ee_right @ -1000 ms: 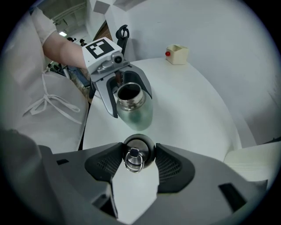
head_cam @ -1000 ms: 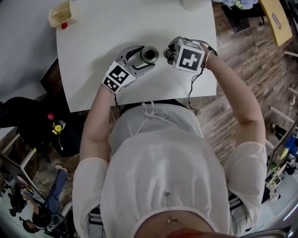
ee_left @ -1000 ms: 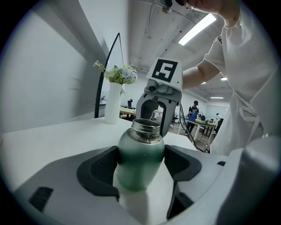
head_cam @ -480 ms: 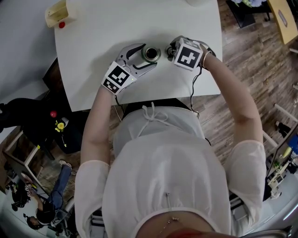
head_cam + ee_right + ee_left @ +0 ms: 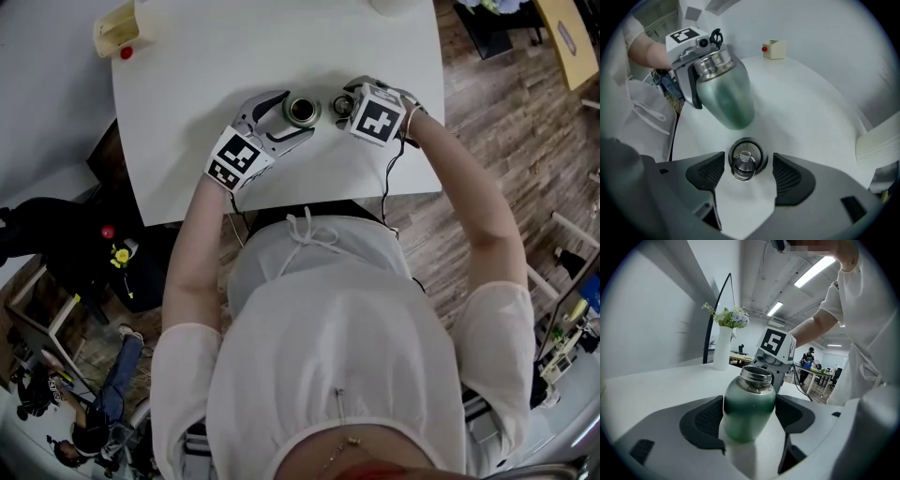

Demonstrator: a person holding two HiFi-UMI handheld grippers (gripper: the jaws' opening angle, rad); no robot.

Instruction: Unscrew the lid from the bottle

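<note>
**Lid off and lying on the table, left claw gripping the bottle, right claw letting go**

Head view: the person is leaning over a white table with both tools near its front edge. The left gripper is clamping the green bottle, and the camera is looking straight down into the bottle's open metal mouth. The right gripper is sitting just beside the bottle on its right, with its marker cube facing up. A small yellow box with a red knob is sitting at the far left corner, well apart from both.

Left gripper view: the bottle is standing upright between the dark pads, which are squeezing its body from both sides. So this claw is clenched on the bottle. The neck is bare, with no cap on it. The right tool is showing directly behind the bottle. A white vase with flowers is standing further back on the table.

Right gripper view: the lid is lying on the tabletop between the two pads, ring handle up. The jaws are opening, with a gap showing on each side of the lid, so this claw is released and gripping nothing. The bottle is showing just beyond the lid, in the left tool's grip.
</note>
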